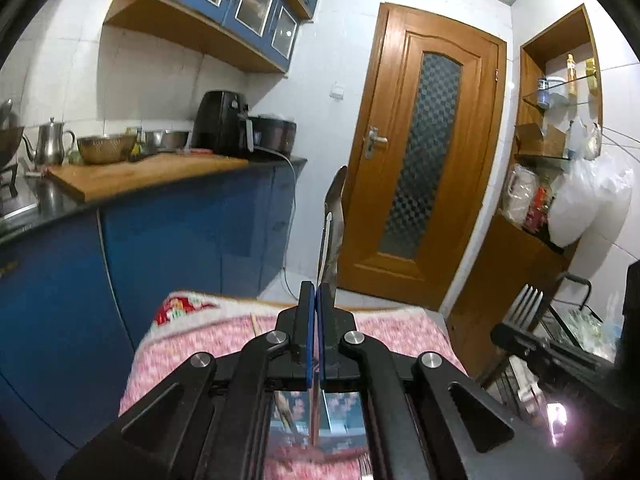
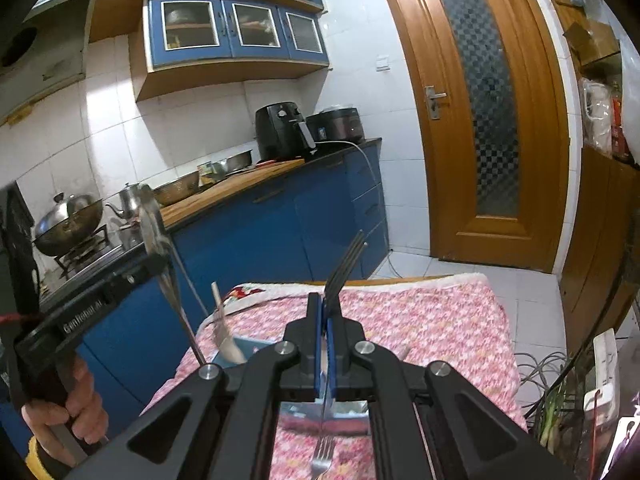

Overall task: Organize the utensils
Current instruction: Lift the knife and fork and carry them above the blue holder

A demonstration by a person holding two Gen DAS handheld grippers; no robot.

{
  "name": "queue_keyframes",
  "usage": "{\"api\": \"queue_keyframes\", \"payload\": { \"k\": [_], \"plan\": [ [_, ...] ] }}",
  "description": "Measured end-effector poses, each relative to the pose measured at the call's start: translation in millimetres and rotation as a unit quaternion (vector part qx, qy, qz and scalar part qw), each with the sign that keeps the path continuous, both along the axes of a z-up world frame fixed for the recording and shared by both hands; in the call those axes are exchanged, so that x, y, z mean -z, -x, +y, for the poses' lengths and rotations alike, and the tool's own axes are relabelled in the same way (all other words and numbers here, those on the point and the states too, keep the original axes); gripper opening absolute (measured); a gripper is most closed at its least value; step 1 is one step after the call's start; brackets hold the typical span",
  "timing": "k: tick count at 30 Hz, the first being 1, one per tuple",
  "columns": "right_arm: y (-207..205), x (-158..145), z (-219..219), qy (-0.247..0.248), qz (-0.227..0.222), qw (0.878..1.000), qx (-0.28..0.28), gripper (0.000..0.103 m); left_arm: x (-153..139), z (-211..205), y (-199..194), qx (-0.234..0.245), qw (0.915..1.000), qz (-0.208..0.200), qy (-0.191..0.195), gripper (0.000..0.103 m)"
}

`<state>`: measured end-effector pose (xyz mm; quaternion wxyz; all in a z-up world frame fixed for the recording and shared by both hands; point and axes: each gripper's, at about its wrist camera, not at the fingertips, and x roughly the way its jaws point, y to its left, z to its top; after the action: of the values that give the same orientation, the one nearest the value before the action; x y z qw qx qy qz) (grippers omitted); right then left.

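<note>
So, quick notes on the carry:
Left gripper (image 1: 316, 300): clenched on a spoon (image 1: 335, 216), bowl pointing up, lifted above the pink cloth (image 1: 400, 332).
Right gripper (image 2: 325, 308): pinching a fork (image 2: 345, 262), tines up, also over the cloth.
Tip: I'd keep both upright and apart while heading for the blue box (image 2: 252, 346).

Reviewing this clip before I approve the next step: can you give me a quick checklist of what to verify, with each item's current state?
1. Left gripper shut on the spoon: ok.
2. Right gripper shut on the fork: ok.
3. Both utensils lifted above the pink cloth: ok.
4. Spoon and fork apart, not touching: ok.
5. Container to drop them into: cannot tell; only a blue edge shows behind the right gripper.
6. White utensil near that edge, clear of the path: cannot tell.
</note>
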<state>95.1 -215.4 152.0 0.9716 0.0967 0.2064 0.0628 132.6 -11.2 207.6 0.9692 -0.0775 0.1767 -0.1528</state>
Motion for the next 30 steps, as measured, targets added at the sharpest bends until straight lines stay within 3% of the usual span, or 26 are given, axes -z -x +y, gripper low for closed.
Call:
{"api": "queue_keyframes", "payload": {
  "k": [7,18,30],
  "plan": [
    [-26,6,-2,0.026,0.003,1.000,0.015,0.004,12,-14,-30,-0.035,0.9987,-0.026,-0.027,0.000],
    [-52,48,8,0.049,0.058,0.997,-0.019,0.004,72,-20,-51,-0.020,0.9987,0.036,-0.029,0.000],
    [-61,81,5,0.030,0.112,0.992,-0.050,0.006,103,-19,-49,-0.003,0.9966,0.074,-0.037,0.000]
  ]
}}
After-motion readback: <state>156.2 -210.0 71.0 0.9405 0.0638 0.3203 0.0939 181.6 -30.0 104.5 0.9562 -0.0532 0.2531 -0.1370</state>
